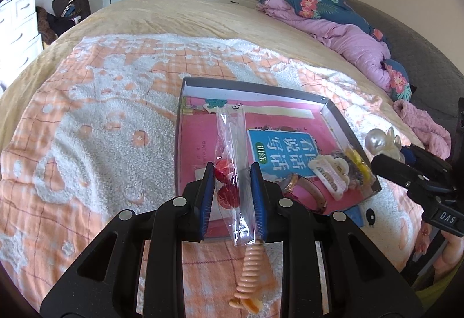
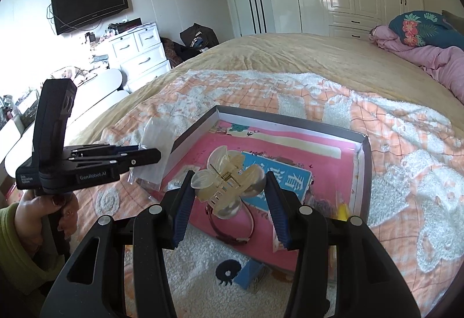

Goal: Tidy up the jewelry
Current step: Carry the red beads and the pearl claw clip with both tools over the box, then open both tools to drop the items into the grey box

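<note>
Bedroom furniture fills the upper part of both views: white wardrobes along the far wall and a wide bed whose tan cover carries an orange-and-white towel (image 1: 110, 103) across the middle of each frame. On the towel sits a shallow box (image 2: 366, 173) with a pink book cover lying in its bottom.

At the lower centre of the left wrist view, the left gripper (image 1: 233, 173) is nearly closed on a clear plastic bag (image 1: 232, 129) holding two red beads (image 1: 224, 170), pinched between its blue pads and held above the near edge of the box. A peach spiral hair tie (image 1: 249, 268) lies on the towel below it. At the lower centre of the right wrist view, the right gripper (image 2: 229, 187) is clamped on a translucent claw clip (image 2: 227, 181) trimmed with pearly balls, held above the box rather than resting in it.

Other pieces already lie in the lower right corner of the box in the left view: a white claw clip (image 1: 330, 173), a brown headband (image 1: 307, 193) and something yellow too jumbled to identify.

The step in hand appears to be carrying both pieces to the box. Next, each gripper would probably need to lower its piece over a bare patch of the pink bottom, away from the crowded corner, and then release.
</note>
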`<state>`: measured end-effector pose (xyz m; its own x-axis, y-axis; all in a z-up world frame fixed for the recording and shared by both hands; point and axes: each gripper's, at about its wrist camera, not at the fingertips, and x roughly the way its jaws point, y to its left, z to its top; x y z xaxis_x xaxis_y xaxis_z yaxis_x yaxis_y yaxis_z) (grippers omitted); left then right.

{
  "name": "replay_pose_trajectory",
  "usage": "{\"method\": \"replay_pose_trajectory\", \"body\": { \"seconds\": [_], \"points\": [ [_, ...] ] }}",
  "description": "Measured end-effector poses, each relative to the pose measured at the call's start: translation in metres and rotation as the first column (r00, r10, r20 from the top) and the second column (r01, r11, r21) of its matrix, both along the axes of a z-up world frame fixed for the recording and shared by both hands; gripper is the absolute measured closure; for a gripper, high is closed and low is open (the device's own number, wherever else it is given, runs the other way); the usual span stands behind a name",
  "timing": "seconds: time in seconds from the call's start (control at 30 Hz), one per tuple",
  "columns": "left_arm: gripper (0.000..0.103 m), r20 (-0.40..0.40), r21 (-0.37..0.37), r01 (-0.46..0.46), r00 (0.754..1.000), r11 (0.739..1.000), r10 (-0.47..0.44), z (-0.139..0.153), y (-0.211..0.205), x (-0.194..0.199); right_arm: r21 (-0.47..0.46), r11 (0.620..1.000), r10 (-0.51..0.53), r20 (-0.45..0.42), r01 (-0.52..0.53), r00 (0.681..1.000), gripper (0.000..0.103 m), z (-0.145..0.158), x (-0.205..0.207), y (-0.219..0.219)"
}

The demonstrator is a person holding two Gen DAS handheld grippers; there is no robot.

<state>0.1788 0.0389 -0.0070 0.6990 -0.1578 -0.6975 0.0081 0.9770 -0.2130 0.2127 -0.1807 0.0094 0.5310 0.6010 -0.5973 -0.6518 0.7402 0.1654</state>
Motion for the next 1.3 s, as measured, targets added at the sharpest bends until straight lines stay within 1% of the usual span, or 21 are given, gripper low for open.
{"method": "replay_pose_trajectory", "body": {
  "seconds": [0.17, 0.37, 0.63, 0.8, 0.93, 0.97, 1.03, 1.13, 1.2, 1.23, 1.27, 1.3],
  "points": [
    [0.086, -0.025, 0.012, -0.004, 1.000, 1.000, 0.004, -0.009, 0.003, 0.008, -0.005, 1.000, -0.006, -0.016, 0.006, 1.000, 0.056, -0.006, 0.010, 0.005],
    [0.086, -0.055, 0.016, -0.002, 0.998, 1.000, 0.003, -0.019, 0.004, 0.014, -0.033, 0.999, -0.017, -0.055, 0.015, 0.998, 0.056, -0.025, 0.018, 0.010],
    [0.086, -0.062, 0.014, -0.003, 0.998, 1.000, 0.004, -0.022, 0.005, 0.016, -0.084, 0.996, -0.028, -0.097, 0.020, 0.995, 0.056, -0.050, 0.021, 0.014],
    [0.086, -0.063, 0.013, -0.002, 0.998, 1.000, 0.003, -0.022, 0.005, 0.016, -0.099, 0.995, -0.029, -0.121, 0.017, 0.992, 0.056, -0.059, 0.020, 0.017],
    [0.086, -0.063, 0.014, -0.002, 0.998, 1.000, 0.003, -0.022, 0.005, 0.016, -0.095, 0.995, -0.029, -0.128, 0.017, 0.991, 0.056, -0.060, 0.020, 0.016],
    [0.086, -0.063, 0.014, -0.002, 0.998, 1.000, 0.003, -0.022, 0.005, 0.016, -0.094, 0.995, -0.031, -0.129, 0.019, 0.991, 0.055, -0.060, 0.019, 0.015],
    [0.086, -0.063, 0.013, -0.003, 0.998, 1.000, 0.004, -0.022, 0.005, 0.016, -0.079, 0.997, -0.036, -0.128, 0.026, 0.991, 0.046, -0.059, 0.018, 0.012],
    [0.086, -0.061, 0.017, -0.004, 0.998, 1.000, 0.005, -0.022, 0.005, 0.016, -0.060, 0.998, -0.042, -0.120, 0.035, 0.992, 0.044, -0.053, 0.014, 0.006],
    [0.084, -0.058, 0.020, -0.004, 0.998, 1.000, 0.005, -0.021, 0.005, 0.016, -0.049, 0.998, -0.048, -0.114, 0.043, 0.992, 0.041, -0.048, 0.011, 0.002],
    [0.079, -0.056, 0.019, -0.003, 0.998, 1.000, 0.004, -0.021, 0.004, 0.015, -0.037, 0.998, -0.055, -0.112, 0.051, 0.992, 0.037, -0.046, 0.008, -0.002],
    [0.071, -0.055, 0.020, -0.004, 0.998, 1.000, 0.006, -0.020, 0.004, 0.014, -0.028, 0.998, -0.061, -0.110, 0.058, 0.992, 0.033, -0.044, 0.006, -0.006],
    [0.068, -0.052, 0.021, -0.005, 0.999, 1.000, 0.006, -0.019, 0.003, 0.012, -0.020, 0.998, -0.067, -0.108, 0.065, 0.992, 0.032, -0.042, 0.003, -0.009]
  ]
}}
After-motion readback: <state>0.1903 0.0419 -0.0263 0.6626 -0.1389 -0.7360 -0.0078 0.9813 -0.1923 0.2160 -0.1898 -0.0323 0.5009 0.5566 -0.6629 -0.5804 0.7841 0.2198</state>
